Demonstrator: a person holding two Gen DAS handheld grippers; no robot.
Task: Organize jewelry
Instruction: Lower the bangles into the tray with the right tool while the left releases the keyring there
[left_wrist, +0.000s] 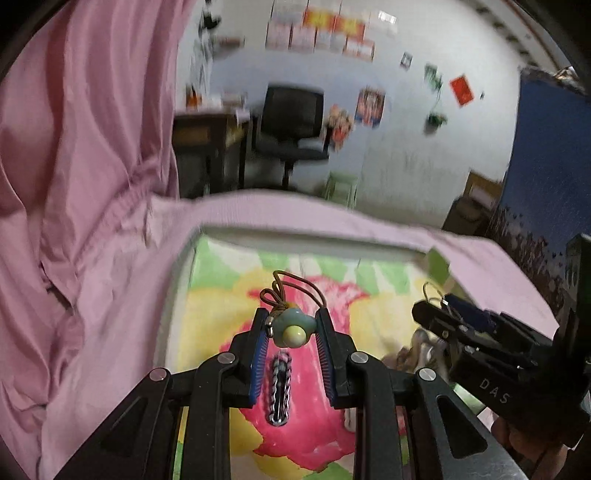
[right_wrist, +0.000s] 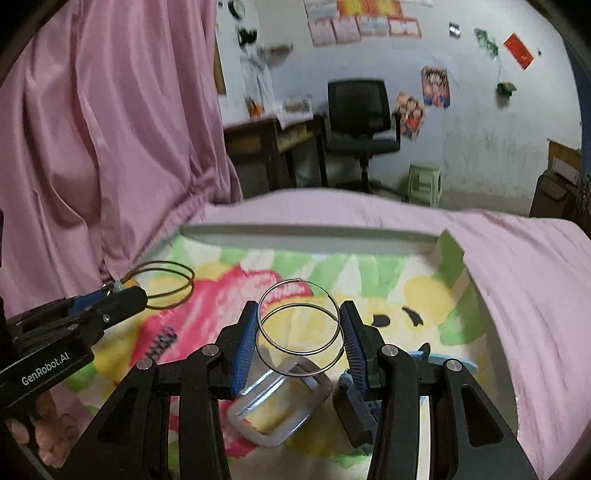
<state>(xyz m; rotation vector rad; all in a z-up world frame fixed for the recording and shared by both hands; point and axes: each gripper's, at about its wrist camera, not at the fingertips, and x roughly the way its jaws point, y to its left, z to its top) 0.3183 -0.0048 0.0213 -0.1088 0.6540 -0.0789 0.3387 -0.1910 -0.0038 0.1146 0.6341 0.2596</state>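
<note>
My left gripper (left_wrist: 291, 326) is shut on a pale green bead charm (left_wrist: 293, 328) with brown cord loops (left_wrist: 280, 291), held above the colourful tray (left_wrist: 295, 236). From the right wrist view the left gripper (right_wrist: 135, 293) comes in from the left with the cord loops (right_wrist: 166, 284) sticking out. My right gripper (right_wrist: 300, 328) is shut on two large thin silver hoop earrings (right_wrist: 334, 354), held upright between its blue pads (right_wrist: 247, 332). In the left wrist view the right gripper (left_wrist: 424, 312) shows side-on with a sliver of hoop (left_wrist: 430, 291).
On the tray (right_wrist: 306, 234) lie a clear square bangle (right_wrist: 280, 402), a blue hair claw (right_wrist: 354, 398) and a black-and-white clip (left_wrist: 279, 387). Pink cloth (right_wrist: 517, 277) covers the table around it; a pink curtain (right_wrist: 110, 129) hangs at left. A hand (right_wrist: 48, 432) grips the left tool.
</note>
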